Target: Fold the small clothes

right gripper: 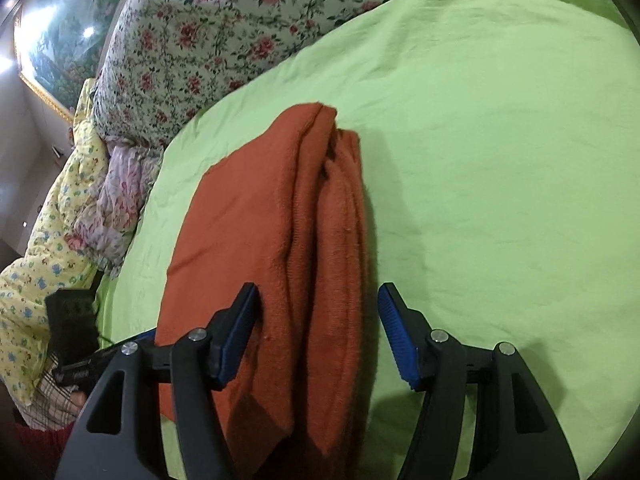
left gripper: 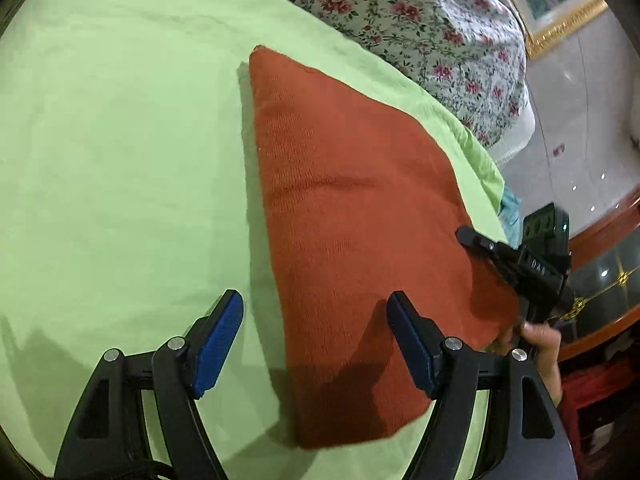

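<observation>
A folded rust-orange knit garment (left gripper: 352, 216) lies flat on the light green sheet (left gripper: 120, 160). My left gripper (left gripper: 316, 344) is open just above the garment's near left edge, one blue pad (left gripper: 218, 344) over the sheet, the other over the cloth. My right gripper (right gripper: 318, 336) is open and straddles the garment's layered fold edge (right gripper: 332, 240). In the left wrist view the right gripper (left gripper: 516, 260) shows at the garment's right side.
A floral quilt (left gripper: 420, 20) lies beyond the green sheet (right gripper: 500, 140). Yellow and pink printed bedding (right gripper: 60, 220) is bunched at the left in the right wrist view. A tiled floor and wooden furniture (left gripper: 600, 240) lie off the bed's edge.
</observation>
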Demonstrator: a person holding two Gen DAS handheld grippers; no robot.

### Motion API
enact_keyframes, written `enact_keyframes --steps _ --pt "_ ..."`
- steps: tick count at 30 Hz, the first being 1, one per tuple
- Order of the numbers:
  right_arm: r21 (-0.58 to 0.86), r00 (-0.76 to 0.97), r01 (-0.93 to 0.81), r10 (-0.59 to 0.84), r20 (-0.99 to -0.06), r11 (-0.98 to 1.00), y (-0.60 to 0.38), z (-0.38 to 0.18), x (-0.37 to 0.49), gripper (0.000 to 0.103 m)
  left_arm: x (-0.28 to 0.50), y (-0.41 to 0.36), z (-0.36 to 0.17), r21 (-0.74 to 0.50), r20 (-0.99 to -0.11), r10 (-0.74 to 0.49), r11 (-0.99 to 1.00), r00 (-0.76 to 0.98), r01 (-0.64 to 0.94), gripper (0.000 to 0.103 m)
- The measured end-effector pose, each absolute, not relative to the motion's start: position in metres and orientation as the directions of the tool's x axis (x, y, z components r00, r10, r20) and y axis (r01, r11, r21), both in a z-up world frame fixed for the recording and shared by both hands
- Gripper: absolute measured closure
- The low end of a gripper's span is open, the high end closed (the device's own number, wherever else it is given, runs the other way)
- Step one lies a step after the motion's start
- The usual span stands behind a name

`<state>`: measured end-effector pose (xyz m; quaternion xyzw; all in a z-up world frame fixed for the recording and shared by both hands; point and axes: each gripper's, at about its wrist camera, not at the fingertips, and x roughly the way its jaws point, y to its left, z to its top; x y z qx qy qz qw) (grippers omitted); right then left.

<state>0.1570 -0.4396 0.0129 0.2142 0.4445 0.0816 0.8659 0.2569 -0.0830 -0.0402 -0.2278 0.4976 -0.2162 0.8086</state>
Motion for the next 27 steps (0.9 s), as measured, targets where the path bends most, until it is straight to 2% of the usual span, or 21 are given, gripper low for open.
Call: enact_keyframes --steps 6,7,8,10,11,12,15,21,27 --pt "0.491 0.570 0.056 0.376 -0.731 0.869 -0.441 0.003 0.163 0.040 0.276 -0.101 -0.050 -0.613 -0.681 -0.618 0.774 0.393 0.156 0.021" --pt "0.503 0.566 0.052 0.389 -0.727 0.863 -0.440 0.002 0.164 0.040 0.280 -0.105 -0.051 -0.621 -0.666 -0.633 0.764 0.395 0.177 0.023" --pt "0.512 0.559 0.048 0.402 -0.725 0.857 -0.438 0.000 0.165 0.040 0.284 -0.107 -0.052 -0.616 -0.662 -0.631 0.765 0.404 0.186 0.047" --pt "0.519 0.550 0.042 0.414 -0.726 0.854 -0.432 -0.002 0.166 0.059 0.290 -0.107 -0.056 -0.631 -0.660 -0.645 0.754 0.386 0.182 0.074" --pt "0.531 0.540 0.046 0.426 -0.726 0.846 -0.428 -0.004 0.167 0.067 0.290 -0.103 -0.056 -0.656 -0.642 -0.664 0.734 0.383 0.173 0.080" --pt "0.541 0.542 0.063 0.426 -0.724 0.839 -0.426 -0.005 0.166 0.071 0.287 -0.099 -0.053 -0.667 -0.629 -0.676 0.723 0.385 0.179 0.082" --pt "0.549 0.589 0.075 0.407 -0.698 0.833 -0.415 0.005 0.157 0.076 0.269 -0.085 -0.034 -0.682 -0.593 -0.695 0.702 0.407 0.205 0.084" --pt "0.627 0.607 -0.031 0.513 -0.607 0.779 -0.349 0.014 0.134 0.077 0.205 -0.015 0.007 -0.656 -0.562 -0.668 0.719 0.487 0.229 0.084" --pt "0.681 0.567 -0.133 0.619 -0.543 0.720 -0.262 -0.003 0.128 0.077 0.131 0.071 0.025 -0.587 -0.589 -0.574 0.788 0.568 0.187 0.084"
